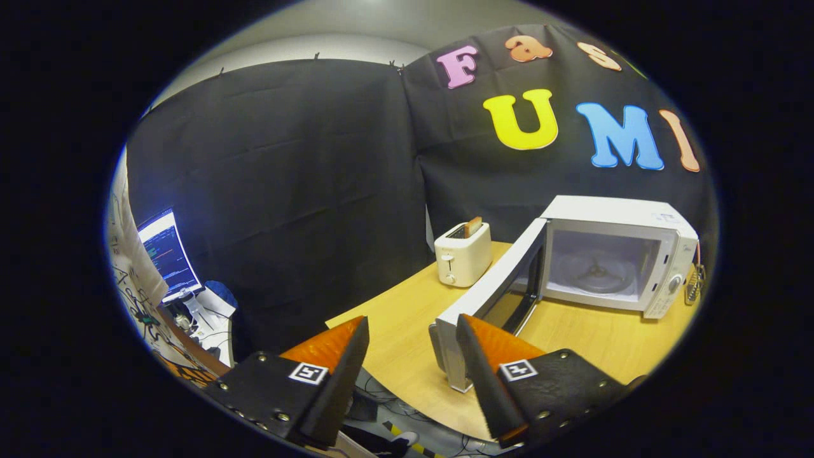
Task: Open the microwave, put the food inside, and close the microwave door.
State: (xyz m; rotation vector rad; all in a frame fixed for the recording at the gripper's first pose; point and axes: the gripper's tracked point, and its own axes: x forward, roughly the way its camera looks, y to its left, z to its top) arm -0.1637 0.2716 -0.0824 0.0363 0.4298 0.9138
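A white microwave (661,254) stands on the wooden table (407,331), beyond my fingers and to the right. Its door (493,286) is swung wide open toward me, showing the empty cavity with the glass turntable (594,273). The door's free edge with its handle (445,356) lies just ahead of my right finger, close to it. My gripper (410,337) is open, nothing between the fingers; it hovers over the table's near edge. A white toaster (463,254) with a slice of toast (472,226) in its slot stands left of the microwave, beyond the open door.
A metal whisk-like utensil (694,284) leans at the microwave's right side. Off the table, to the left, a lit monitor (166,254) and a cluttered desk stand by a person's white sleeve (127,242). Cables lie on the floor below the table edge.
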